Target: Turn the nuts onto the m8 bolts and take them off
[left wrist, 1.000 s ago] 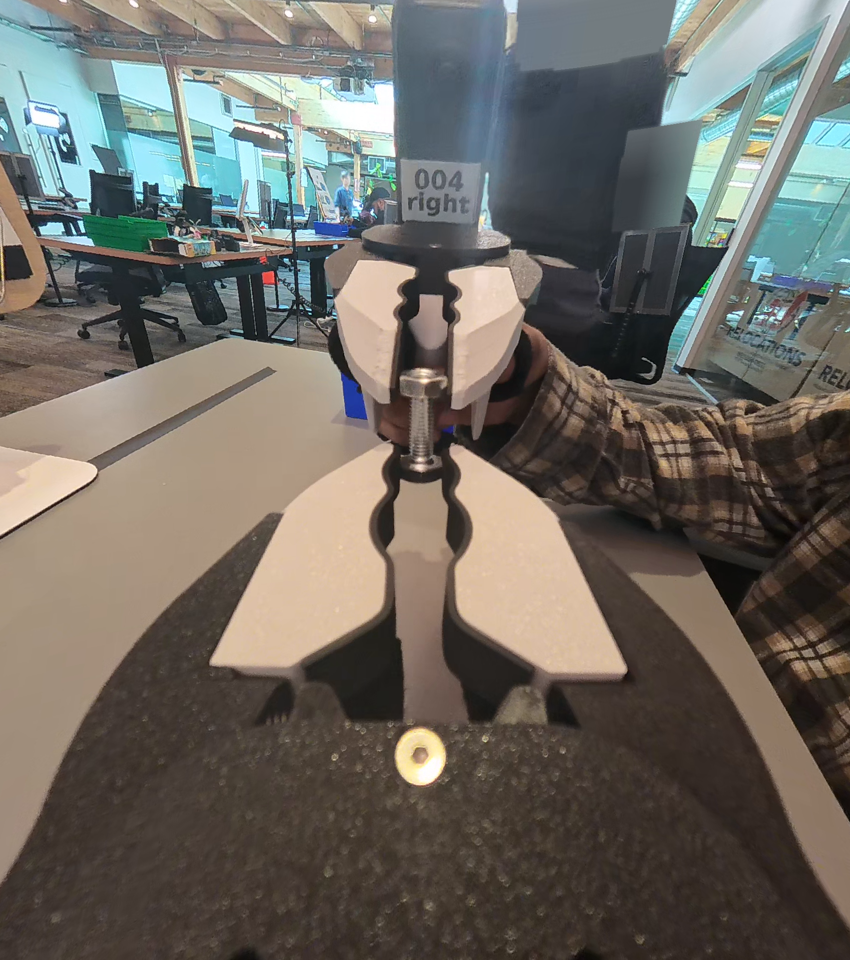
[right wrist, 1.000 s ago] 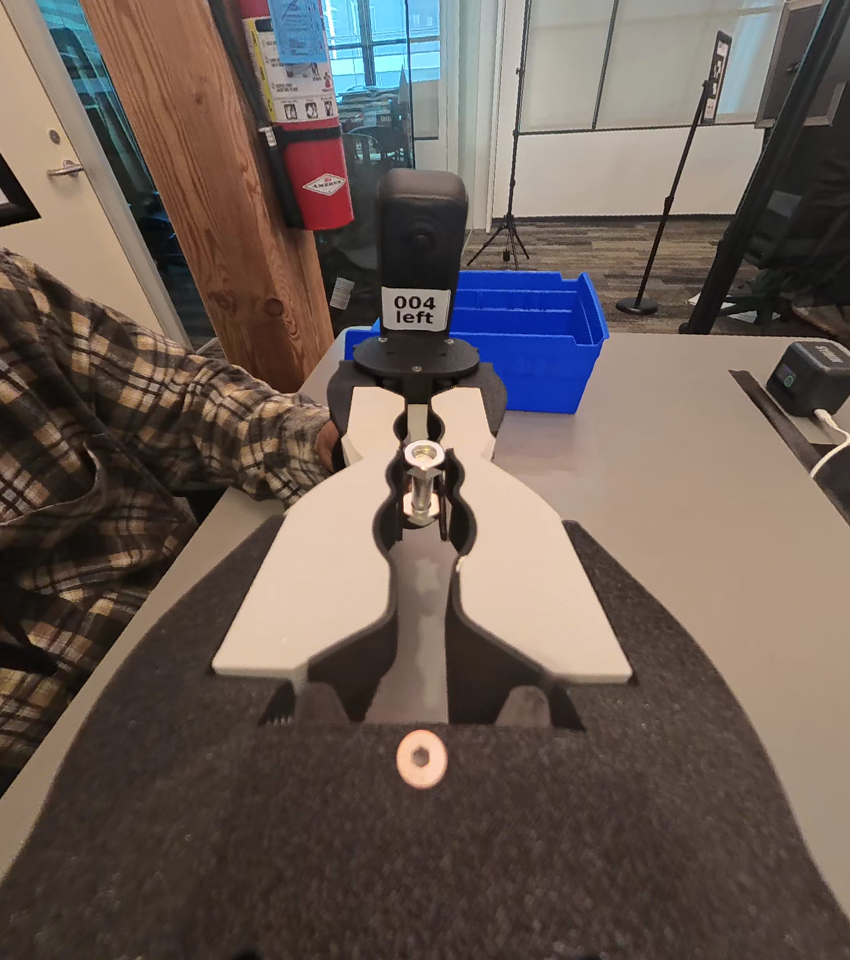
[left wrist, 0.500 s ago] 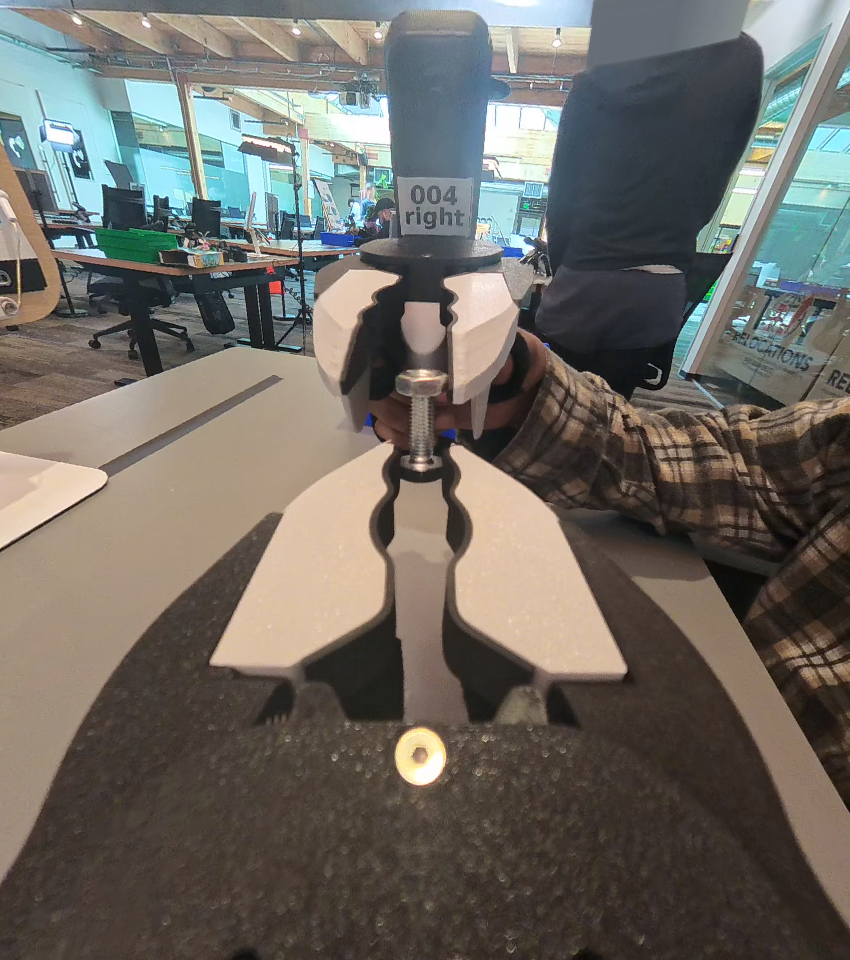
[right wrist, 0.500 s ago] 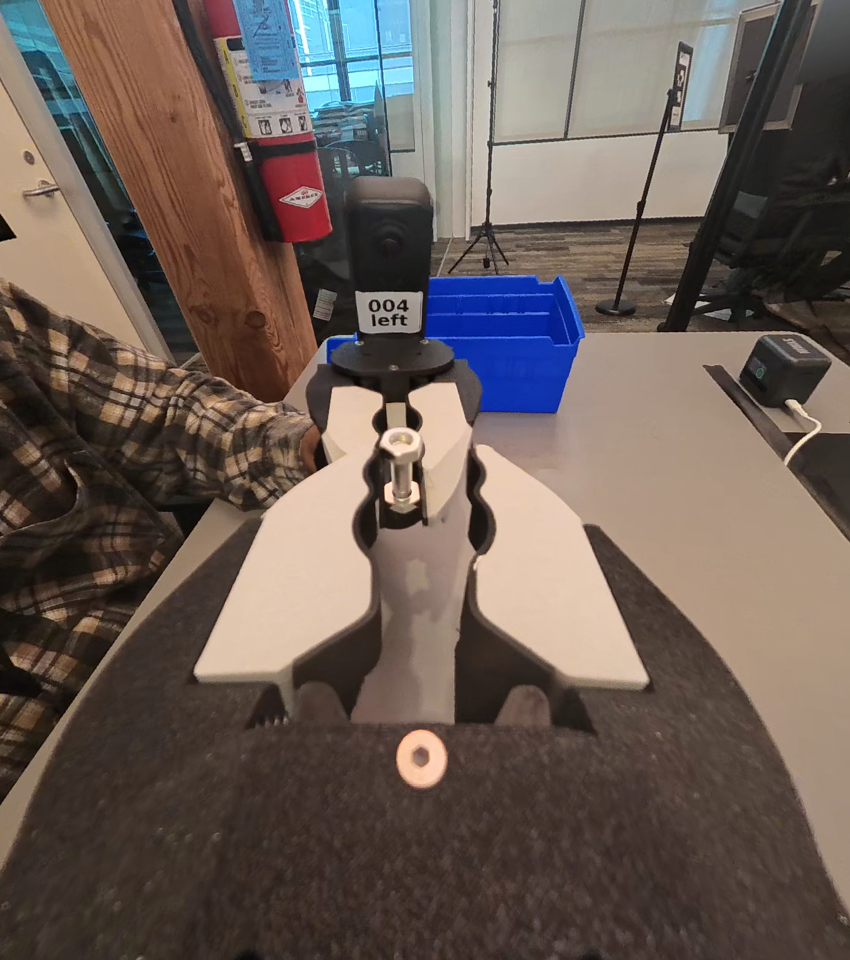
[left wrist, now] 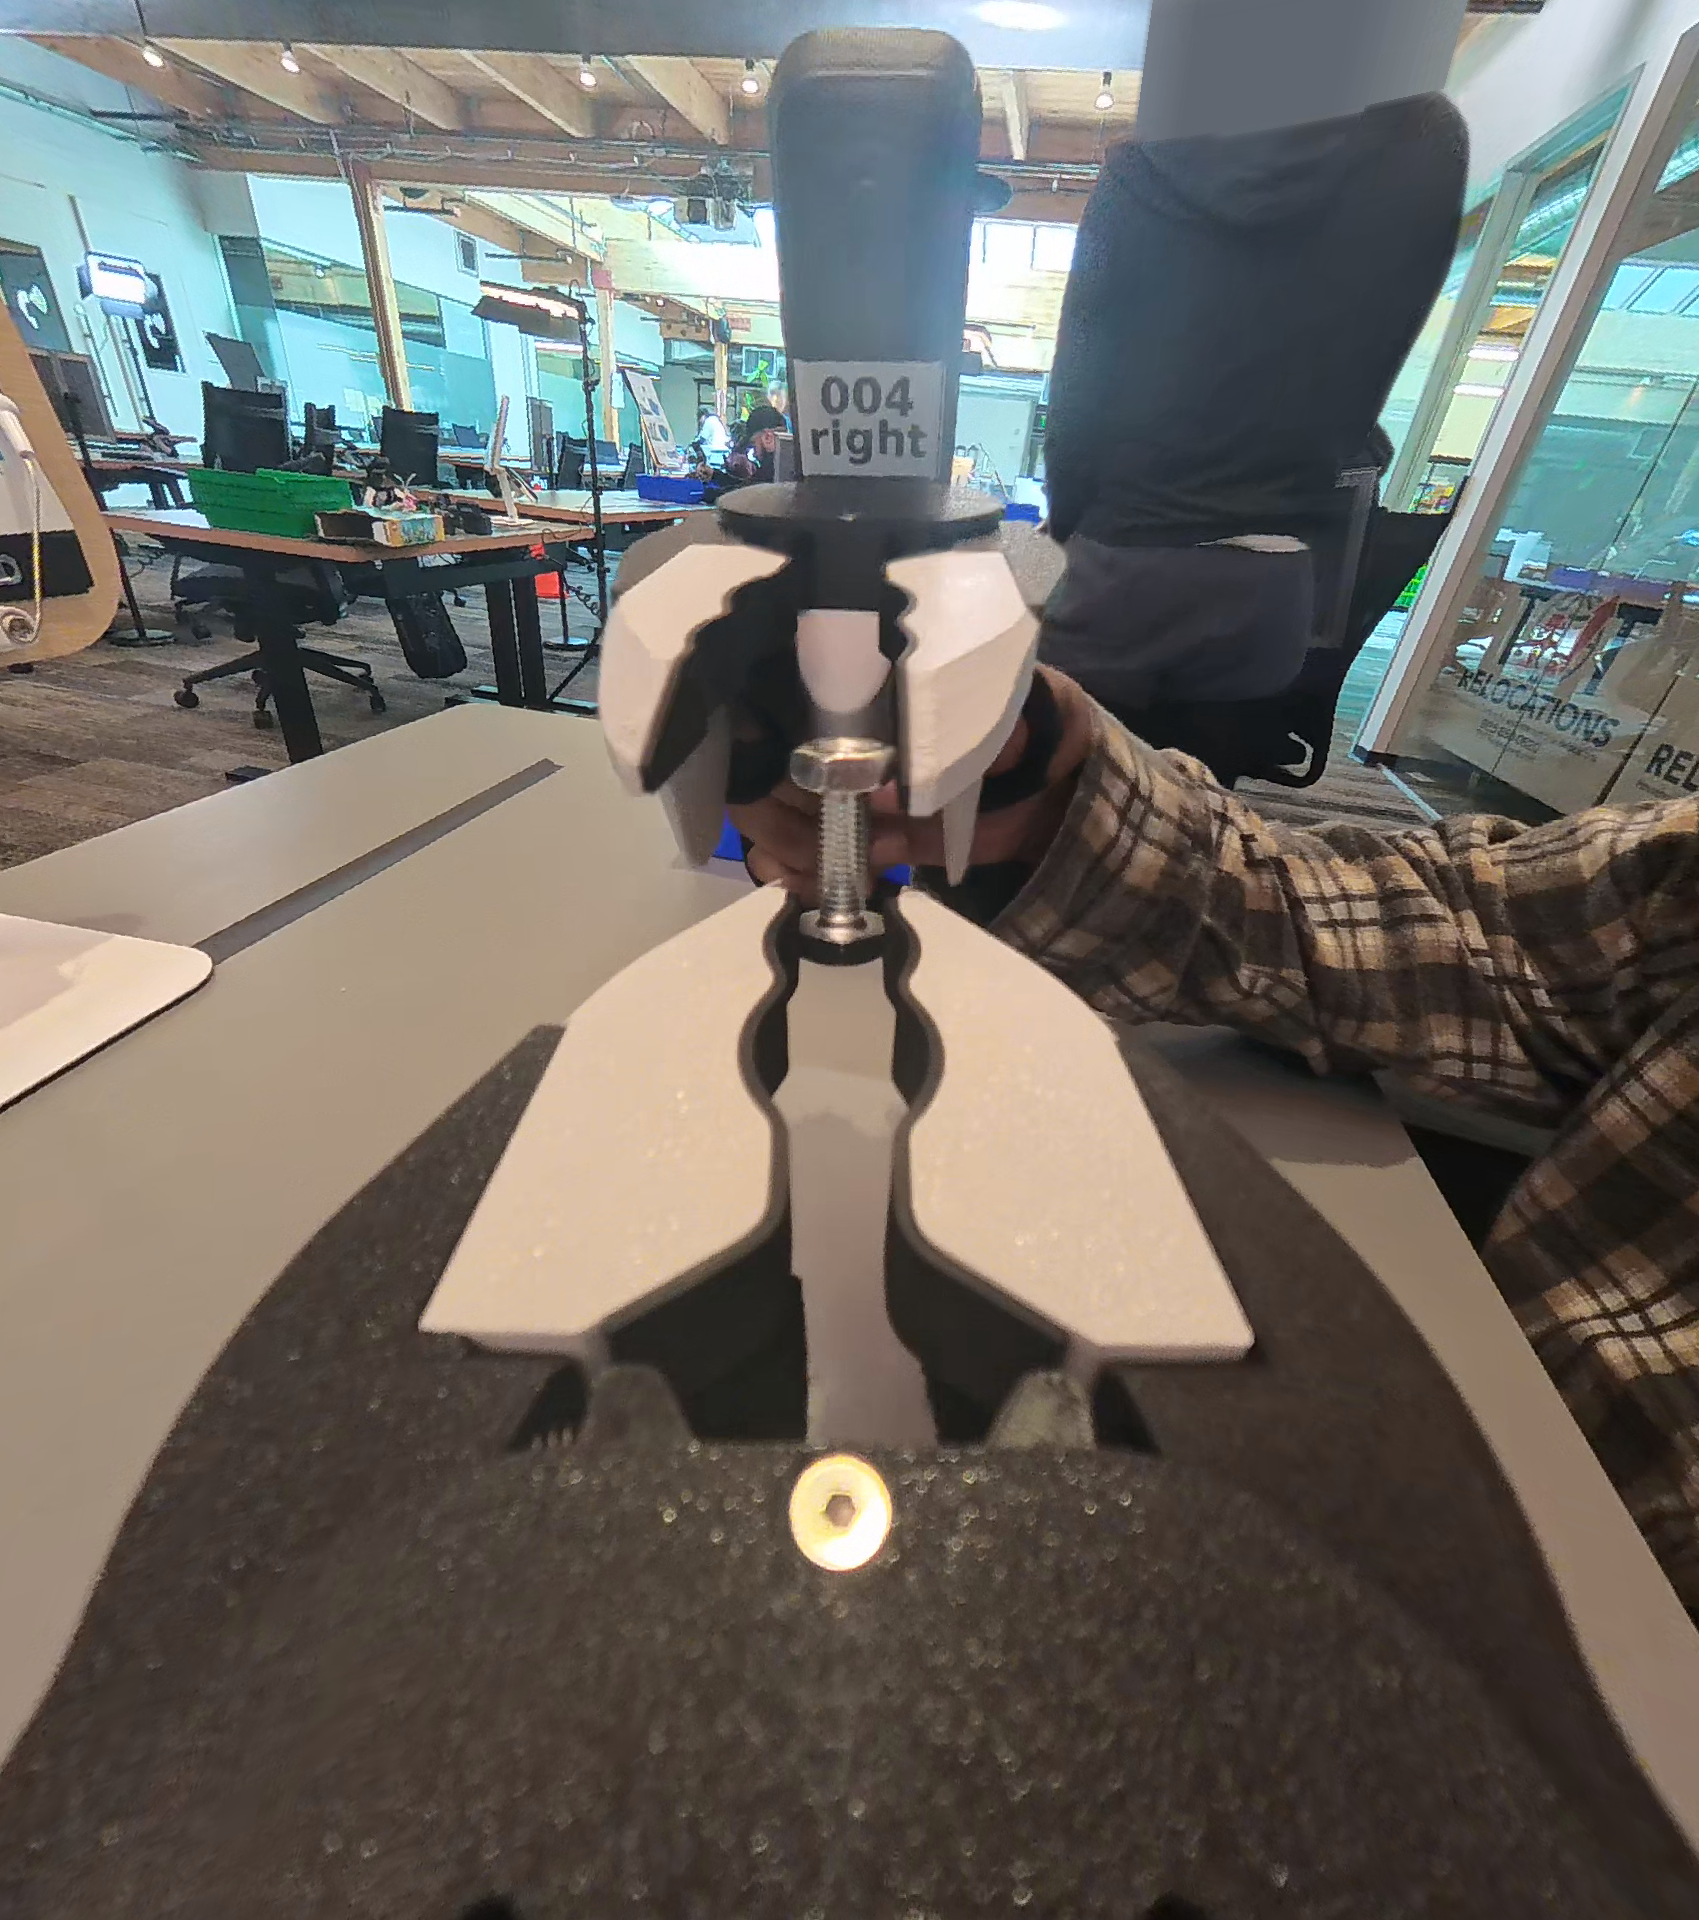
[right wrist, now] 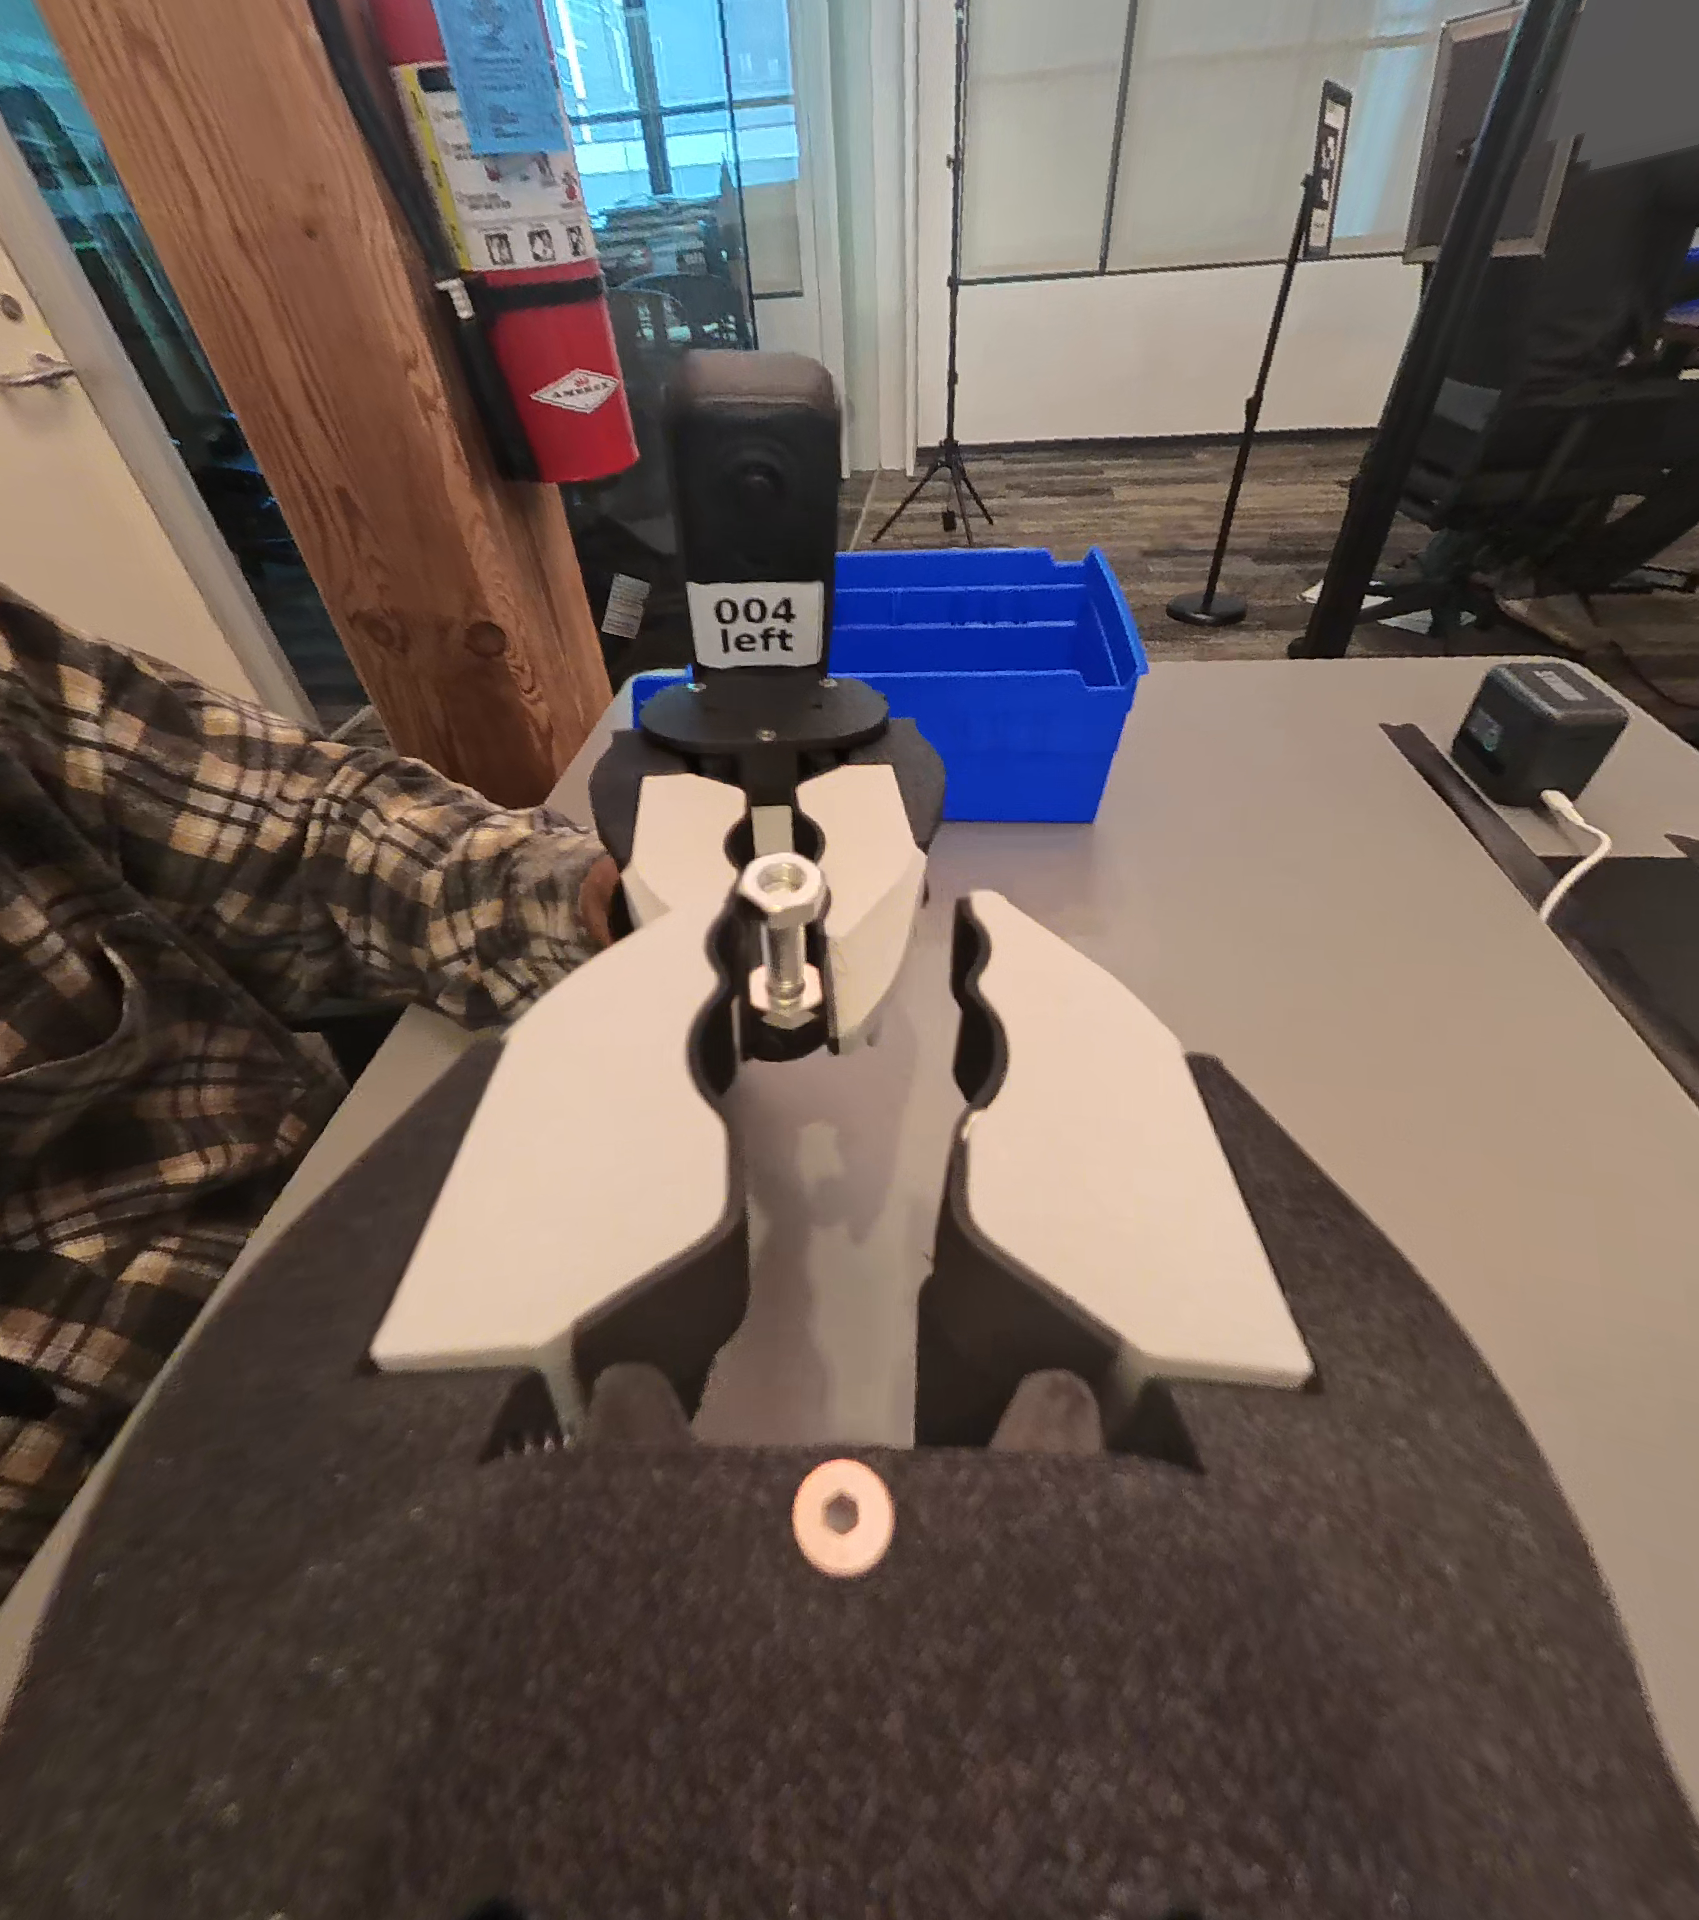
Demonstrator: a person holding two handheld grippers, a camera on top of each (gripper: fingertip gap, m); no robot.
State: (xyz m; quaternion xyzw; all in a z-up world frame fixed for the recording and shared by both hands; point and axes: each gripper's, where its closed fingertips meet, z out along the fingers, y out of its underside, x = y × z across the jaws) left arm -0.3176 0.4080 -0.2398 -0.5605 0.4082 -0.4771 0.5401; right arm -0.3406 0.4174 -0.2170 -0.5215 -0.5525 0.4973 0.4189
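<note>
A silver M8 bolt (left wrist: 839, 847) stands upright above the grey table (left wrist: 201, 1143). My left gripper (left wrist: 840, 916) is shut on the bolt's lower hex end. A hex nut (left wrist: 839, 769) sits at the top of the thread. My right gripper (left wrist: 824, 857) faces mine from the far side. Its jaws stand open on either side of the nut, clear of it. In the right wrist view my right gripper (right wrist: 840, 920) is spread wide. The bolt (right wrist: 780, 951) with its top nut (right wrist: 780, 899) sits just left of the gap, held by the left gripper (right wrist: 788, 1023).
A blue bin (right wrist: 990, 727) stands behind the left gripper. A black charger (right wrist: 1541, 738) with a white cable lies at the right. A white stand base (left wrist: 24, 997) sits at the left. A plaid sleeve (left wrist: 1396, 956) reaches in, and a person in dark clothes (left wrist: 1240, 364) stands behind the table. The tips of both grippers are at nearly the same place.
My right gripper was shut on the top nut one second ago and has opened wide off it. My left gripper keeps its hold on the bolt.
</note>
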